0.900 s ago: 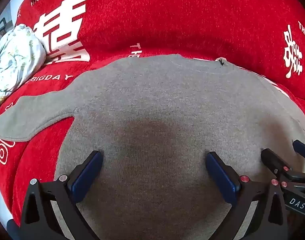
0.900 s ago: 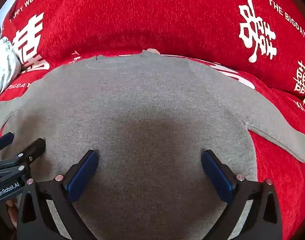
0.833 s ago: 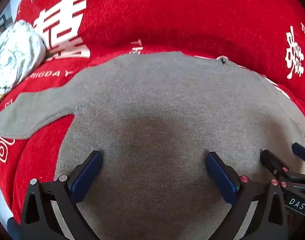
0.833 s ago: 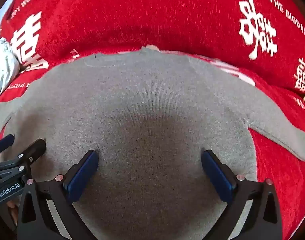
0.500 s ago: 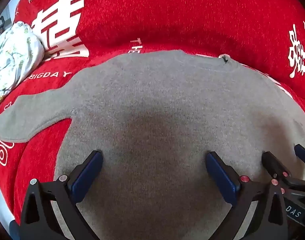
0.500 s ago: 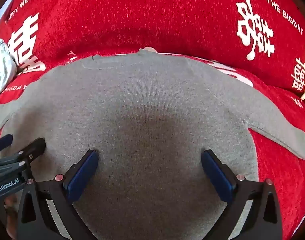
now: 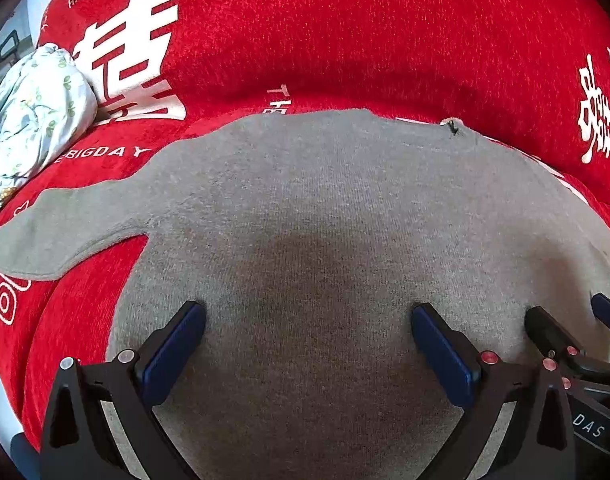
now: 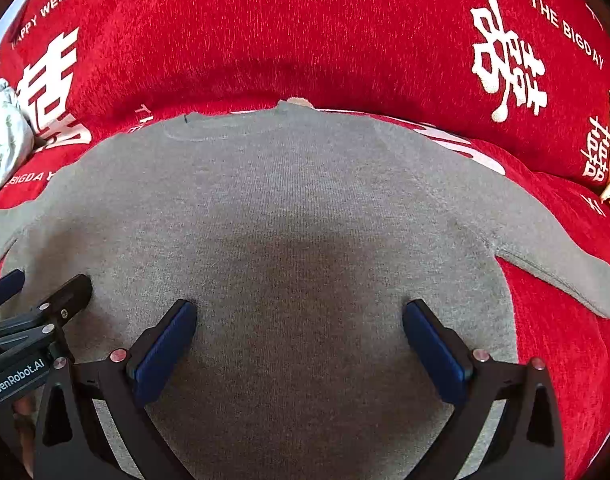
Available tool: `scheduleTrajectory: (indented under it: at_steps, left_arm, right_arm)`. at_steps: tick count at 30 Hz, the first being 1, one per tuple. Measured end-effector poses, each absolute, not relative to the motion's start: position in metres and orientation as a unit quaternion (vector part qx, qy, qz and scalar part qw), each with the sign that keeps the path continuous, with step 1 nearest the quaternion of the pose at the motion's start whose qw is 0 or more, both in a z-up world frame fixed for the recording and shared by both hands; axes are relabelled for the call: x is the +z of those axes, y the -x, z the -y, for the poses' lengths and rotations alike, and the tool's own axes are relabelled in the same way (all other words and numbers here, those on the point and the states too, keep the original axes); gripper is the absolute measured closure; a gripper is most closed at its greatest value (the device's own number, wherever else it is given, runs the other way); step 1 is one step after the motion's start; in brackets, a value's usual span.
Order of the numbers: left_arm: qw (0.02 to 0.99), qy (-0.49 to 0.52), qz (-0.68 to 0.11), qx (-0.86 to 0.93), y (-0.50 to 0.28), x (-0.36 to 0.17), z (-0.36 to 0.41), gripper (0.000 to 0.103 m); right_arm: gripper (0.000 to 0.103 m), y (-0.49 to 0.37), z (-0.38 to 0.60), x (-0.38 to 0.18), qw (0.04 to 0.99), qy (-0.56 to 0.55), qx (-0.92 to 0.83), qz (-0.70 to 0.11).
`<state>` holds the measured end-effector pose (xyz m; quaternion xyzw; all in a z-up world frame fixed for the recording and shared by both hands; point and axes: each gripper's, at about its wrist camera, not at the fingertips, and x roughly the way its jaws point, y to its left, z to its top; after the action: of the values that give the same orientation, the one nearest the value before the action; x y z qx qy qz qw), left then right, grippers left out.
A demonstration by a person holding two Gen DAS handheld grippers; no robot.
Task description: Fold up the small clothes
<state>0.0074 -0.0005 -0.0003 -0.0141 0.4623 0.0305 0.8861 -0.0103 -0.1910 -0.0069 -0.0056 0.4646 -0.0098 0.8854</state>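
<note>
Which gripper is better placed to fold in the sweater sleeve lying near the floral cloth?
Left gripper: the left sleeve lies on its side, near the floral cloth; the right gripper hovers farther across the gray sweater.

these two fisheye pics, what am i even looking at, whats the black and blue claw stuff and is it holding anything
There is no robot here: a person holds a two-finger gripper in each hand, and each gripper carries a wide-angle camera looking along its fingers. One picture comes from the left gripper, the other from the right gripper. The black arms with blue pads are those fingers. Each view also catches the other gripper at its edge.

Below them a gray sweater lies spread flat, sleeves out to both sides, on a red cover printed with white wedding characters. A crumpled floral cloth sits at the far left.

Both grippers are wide open above the sweater's lower part, holding nothing.
</note>
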Motion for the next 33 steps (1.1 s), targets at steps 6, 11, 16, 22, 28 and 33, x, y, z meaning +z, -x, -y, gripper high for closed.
scheduleTrajectory:
  at_steps: [6,11,16,22,28,33]
  left_arm:
    - [0.882,0.018,-0.470,0.034,-0.011,0.002,0.000,0.000]
    - [0.854,0.027,-0.518,0.038,-0.023,0.004,-0.001,0.000]
    - [0.808,0.026,-0.588,0.023,-0.039,0.004,-0.004,0.000]
    - [0.798,0.014,-0.602,0.021,-0.039,0.005,0.001,0.000]
    - [0.817,0.027,-0.576,0.030,-0.029,0.019,-0.007,0.000]
    - [0.829,0.007,-0.558,0.035,-0.025,0.034,-0.005,0.000]
  right_arm:
    - [0.000,0.008,0.192,-0.004,0.884,0.006,-0.010,-0.468]
    - [0.000,0.001,0.192,-0.004,0.872,0.008,-0.008,-0.490]
    - [0.000,-0.012,0.194,-0.002,0.849,0.009,-0.007,-0.529]
    - [0.000,-0.020,0.189,0.003,0.828,0.027,-0.009,-0.560]
    - [0.000,-0.012,0.179,0.020,0.846,0.050,-0.012,-0.531]
    - [0.000,-0.011,0.179,0.030,0.855,0.040,-0.013,-0.517]
